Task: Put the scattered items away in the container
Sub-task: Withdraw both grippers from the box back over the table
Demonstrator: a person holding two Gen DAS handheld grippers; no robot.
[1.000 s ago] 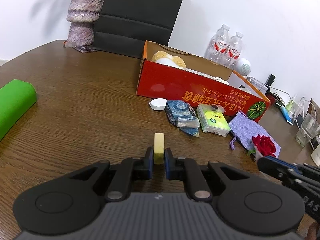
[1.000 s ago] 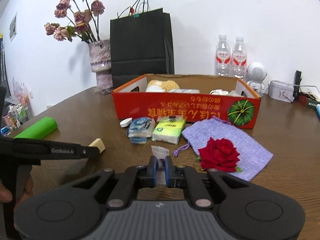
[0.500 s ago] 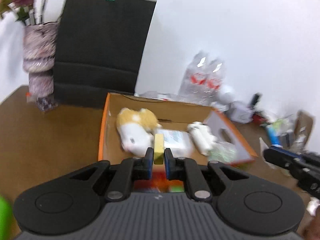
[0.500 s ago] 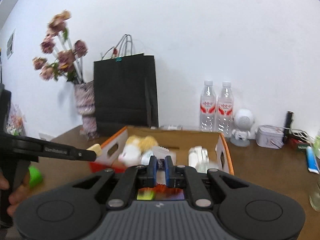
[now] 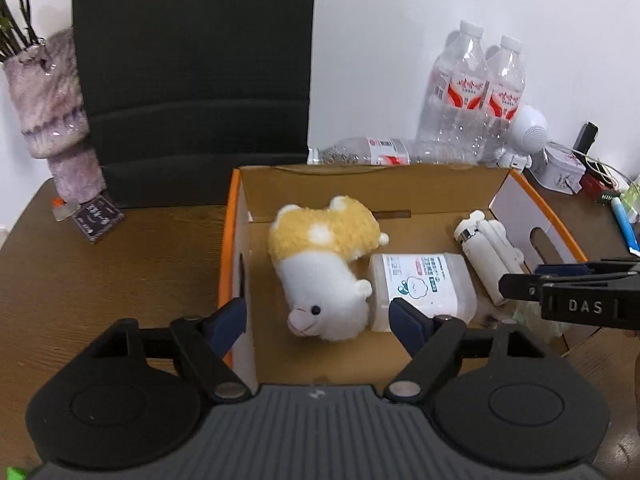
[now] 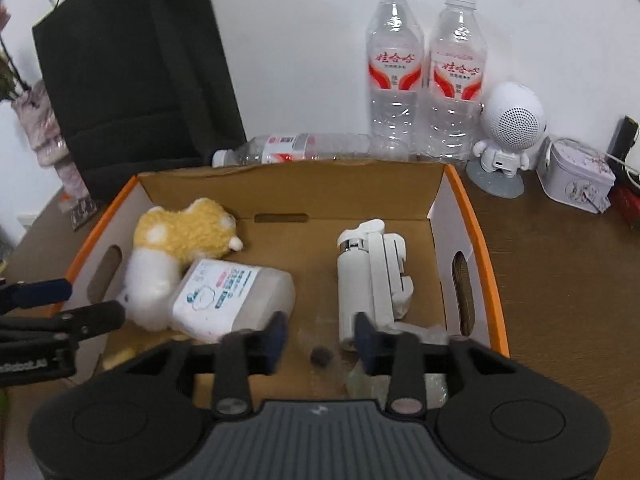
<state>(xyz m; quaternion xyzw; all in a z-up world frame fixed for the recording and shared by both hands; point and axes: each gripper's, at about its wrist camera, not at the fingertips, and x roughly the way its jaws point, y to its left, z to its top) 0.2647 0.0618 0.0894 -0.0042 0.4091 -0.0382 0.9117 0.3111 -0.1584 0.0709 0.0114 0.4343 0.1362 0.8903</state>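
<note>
Both grippers, left (image 5: 318, 314) and right (image 6: 320, 338), are seen opening with nothing pinched above the cardboard box (image 6: 486, 264) on the tabletop, items being released inside; withdrawal toward remaining clutter is judged next.

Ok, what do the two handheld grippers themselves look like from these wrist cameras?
Both match: the left gripper and the right gripper have matte black linkage arms, silver pivot pins, dark blue finger pads and a ribbed grey body. White lettering "DAS" marks the right one's side. No cables or sleeves show.
</note>
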